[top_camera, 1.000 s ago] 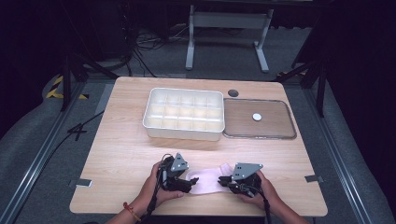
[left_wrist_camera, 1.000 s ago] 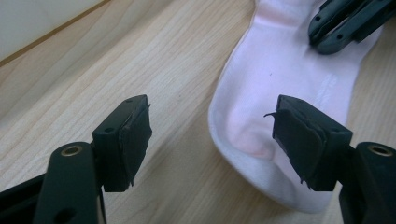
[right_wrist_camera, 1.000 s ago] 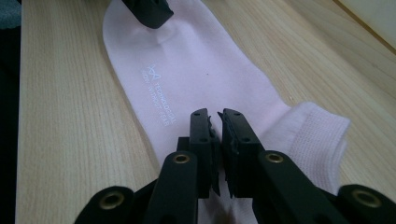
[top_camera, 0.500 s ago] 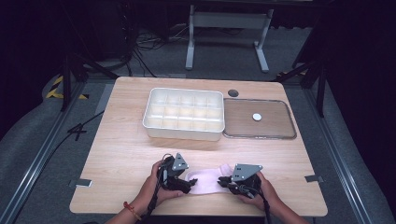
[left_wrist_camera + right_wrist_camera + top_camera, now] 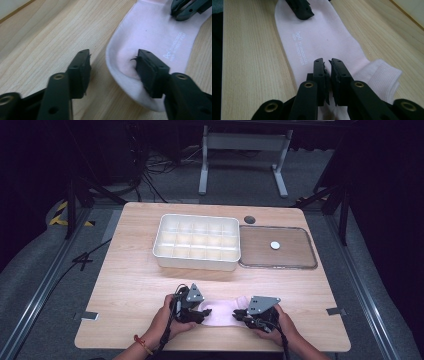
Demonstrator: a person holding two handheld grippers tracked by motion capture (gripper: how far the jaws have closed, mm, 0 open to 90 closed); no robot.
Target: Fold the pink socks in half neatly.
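a pale pink sock [image 5: 220, 312] lay flat on the near part of the wooden table [image 5: 135, 285], stretched between both hands. the right gripper [image 5: 327, 65] had its jaws nearly together, pinching the sock fabric near the ribbed cuff [image 5: 384, 73]. the left gripper [image 5: 112, 68] stood half wide at the rounded toe end, its jaws having just been closing; one pad pressed on the sock, the other sat on bare wood. a white compartment box [image 5: 197, 242] and a clear lid [image 5: 277, 247] lay farther back
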